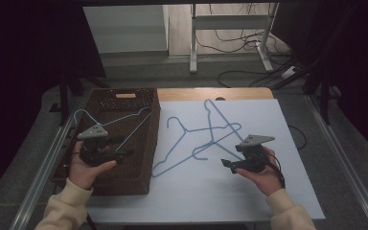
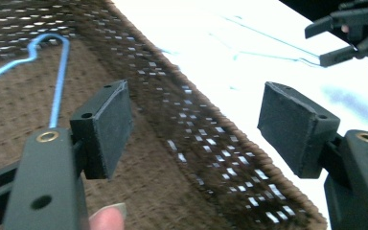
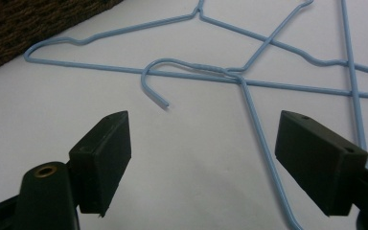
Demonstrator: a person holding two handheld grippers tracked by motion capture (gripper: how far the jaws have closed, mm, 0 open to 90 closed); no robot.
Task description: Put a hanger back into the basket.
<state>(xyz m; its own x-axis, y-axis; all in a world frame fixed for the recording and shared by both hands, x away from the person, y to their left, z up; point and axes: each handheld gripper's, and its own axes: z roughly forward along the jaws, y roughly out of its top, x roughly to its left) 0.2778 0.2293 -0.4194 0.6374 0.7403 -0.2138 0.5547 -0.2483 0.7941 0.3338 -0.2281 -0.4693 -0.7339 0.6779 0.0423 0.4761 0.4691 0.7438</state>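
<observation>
On white table (image 1: 249, 191) | 2 thin blue wire hangers (image 1: 206, 139) crossed

Left gripper (image 1: 106, 152) and right gripper (image 1: 230, 164), fingers apart, hand-held.

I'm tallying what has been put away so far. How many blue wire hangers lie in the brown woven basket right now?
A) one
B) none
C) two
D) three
A: the high view shows one blue hanger lying in the brown woven basket, while the other two hangers lie crossed on the white table top.
</observation>
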